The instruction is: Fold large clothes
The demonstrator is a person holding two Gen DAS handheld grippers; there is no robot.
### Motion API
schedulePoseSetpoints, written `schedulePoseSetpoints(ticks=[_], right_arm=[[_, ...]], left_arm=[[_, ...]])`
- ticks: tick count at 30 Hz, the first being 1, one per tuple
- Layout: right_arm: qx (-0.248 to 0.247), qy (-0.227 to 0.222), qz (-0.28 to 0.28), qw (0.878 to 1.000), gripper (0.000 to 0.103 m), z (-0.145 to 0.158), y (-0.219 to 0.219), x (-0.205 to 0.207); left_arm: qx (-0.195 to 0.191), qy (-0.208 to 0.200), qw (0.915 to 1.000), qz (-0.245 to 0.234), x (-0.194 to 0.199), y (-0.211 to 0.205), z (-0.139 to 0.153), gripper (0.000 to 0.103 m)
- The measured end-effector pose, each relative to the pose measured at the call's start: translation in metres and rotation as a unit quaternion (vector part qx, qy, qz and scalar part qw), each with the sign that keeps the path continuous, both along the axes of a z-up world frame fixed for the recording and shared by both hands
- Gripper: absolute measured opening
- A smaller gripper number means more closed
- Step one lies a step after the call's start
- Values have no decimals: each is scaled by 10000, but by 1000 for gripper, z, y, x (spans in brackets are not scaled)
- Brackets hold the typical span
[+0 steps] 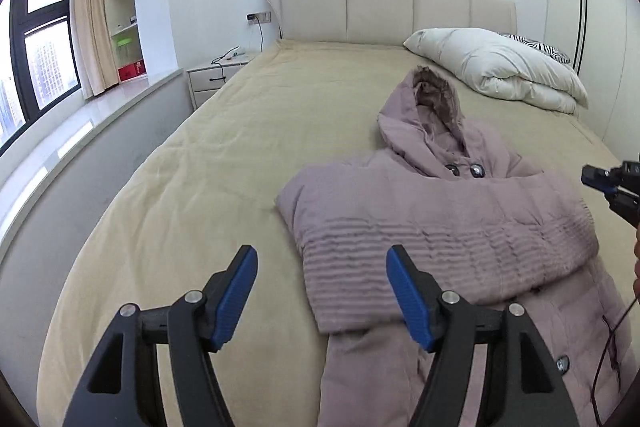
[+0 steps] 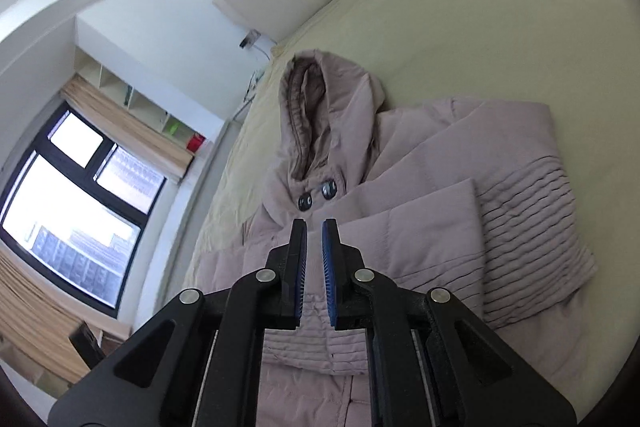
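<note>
Hooded padded coat [image 1: 440, 227] lies on the bed [image 1: 200, 167], sleeves crossed over its chest — soft, bulky, springy. Left gripper [image 1: 322, 291] gapes empty, right gripper [image 2: 315, 247] nearly closed, empty — best grabbed at the hem corners.

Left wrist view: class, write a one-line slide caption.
Open left gripper above a hooded coat, sleeves folded across, on a bed.

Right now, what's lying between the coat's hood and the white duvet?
Only bare beige bedspread separates the hood from the duvet, clearest in the left wrist view.
</note>
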State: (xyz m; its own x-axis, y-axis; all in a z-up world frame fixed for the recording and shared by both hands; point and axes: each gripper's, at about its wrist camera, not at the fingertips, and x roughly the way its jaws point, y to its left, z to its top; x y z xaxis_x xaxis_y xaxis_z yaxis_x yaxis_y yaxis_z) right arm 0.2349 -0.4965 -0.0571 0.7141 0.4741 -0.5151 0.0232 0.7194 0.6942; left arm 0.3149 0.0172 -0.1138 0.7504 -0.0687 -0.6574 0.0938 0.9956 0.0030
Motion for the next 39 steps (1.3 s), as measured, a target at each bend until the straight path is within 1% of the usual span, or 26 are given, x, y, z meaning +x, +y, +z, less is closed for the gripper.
schedulePoseSetpoints(ticks=[2, 4, 5, 6, 8, 9, 12, 13, 15, 16, 17, 18, 19, 20, 22, 24, 25, 27, 28, 30, 33, 34, 35, 36, 37, 39], right_arm=[[-401, 216, 183, 9988, 8, -9, 22, 11], [-848, 649, 153, 9942, 8, -28, 34, 18], [-1019, 818, 60, 9914, 8, -37, 34, 19], [-946, 801, 29, 9923, 8, -45, 29, 16], [-566, 715, -38, 9958, 5, -57, 12, 6], [-442, 671, -36, 9968, 4, -61, 7, 3], [-562, 488, 119, 9972, 3, -67, 6, 2], [-640, 439, 161, 9969, 3, -67, 7, 0], [-637, 464, 155, 9968, 3, -66, 5, -3], [-644, 526, 103, 9965, 5, -62, 6, -6], [-660, 556, 47, 9963, 6, -56, 6, -12], [-692, 511, 24, 9963, 7, -53, 4, -5], [-722, 353, 59, 9967, 7, -45, 7, -6], [-765, 229, 111, 9967, 7, -38, 10, -5], [-1042, 274, 150, 9941, 7, -31, 17, -2], [-1387, 572, 57, 9887, 7, -40, 16, 5], [-1382, 625, 121, 9884, 7, -48, 14, 9], [-1158, 497, 166, 9919, 5, -62, 8, 6], [-1093, 457, 148, 9929, 5, -65, 6, 3], [-1161, 451, 133, 9921, 5, -64, 7, 2], [-1314, 569, 165, 9896, 5, -64, 9, 8], [-1279, 615, 170, 9897, 6, -63, 8, 8], [-1215, 662, 150, 9903, 6, -62, 6, 9], [-1135, 686, 101, 9911, 6, -57, 4, 8], [-1069, 666, 36, 9920, 6, -52, 2, 6], [-1108, 536, -33, 9924, 6, -44, 3, 1]], left_arm=[[-113, 243, 9996, 10, 31, 0, -16, 57], [-19, 595, 9982, -51, 51, -9, -37, 51], [43, 724, 9973, -141, 55, -15, -48, 51], [165, 765, 9968, -186, 56, -22, -55, 51], [435, 786, 9957, -231, 56, -33, -69, 51], [435, 817, 9954, -232, 57, -35, -74, 51], [599, 885, 9939, -261, 60, -42, -85, 51], [720, 925, 9926, -319, 61, -45, -86, 51], [772, 1020, 9908, -436, 64, -44, -80, 51], [723, 1062, 9908, -422, 64, -40, -70, 50], [601, 954, 9931, -337, 62, -35, -58, 49], [477, 743, 9958, -239, 58, -31, -49, 49], [389, 536, 9977, -142, 57, -27, -39, 49], [370, 505, 9980, -102, 61, -25, -37, 50], [368, 803, 9961, -92, 77, -22, -51, 50], [292, 1053, 9939, -138, 86, -21, -70, 51], [311, 1136, 9928, -196, 87, -24, -78, 51], [441, 1066, 9931, -209, 85, -32, -87, 51], [425, 1074, 9931, -218, 86, -34, -91, 51], [274, 1181, 9923, -254, 95, -33, -99, 51], [280, 1320, 9900, -403, 101, -32, -94, 51], [64, 1435, 9888, -403, 103, -24, -87, 50], [-273, 1470, 9883, -314, 101, -12, -76, 49], [-590, 1345, 9890, -191, 98, 2, -65, 49], [-723, 1186, 9903, -93, 93, 12, -55, 49], [-696, 1073, 9918, -68, 93, 16, -46, 49]])
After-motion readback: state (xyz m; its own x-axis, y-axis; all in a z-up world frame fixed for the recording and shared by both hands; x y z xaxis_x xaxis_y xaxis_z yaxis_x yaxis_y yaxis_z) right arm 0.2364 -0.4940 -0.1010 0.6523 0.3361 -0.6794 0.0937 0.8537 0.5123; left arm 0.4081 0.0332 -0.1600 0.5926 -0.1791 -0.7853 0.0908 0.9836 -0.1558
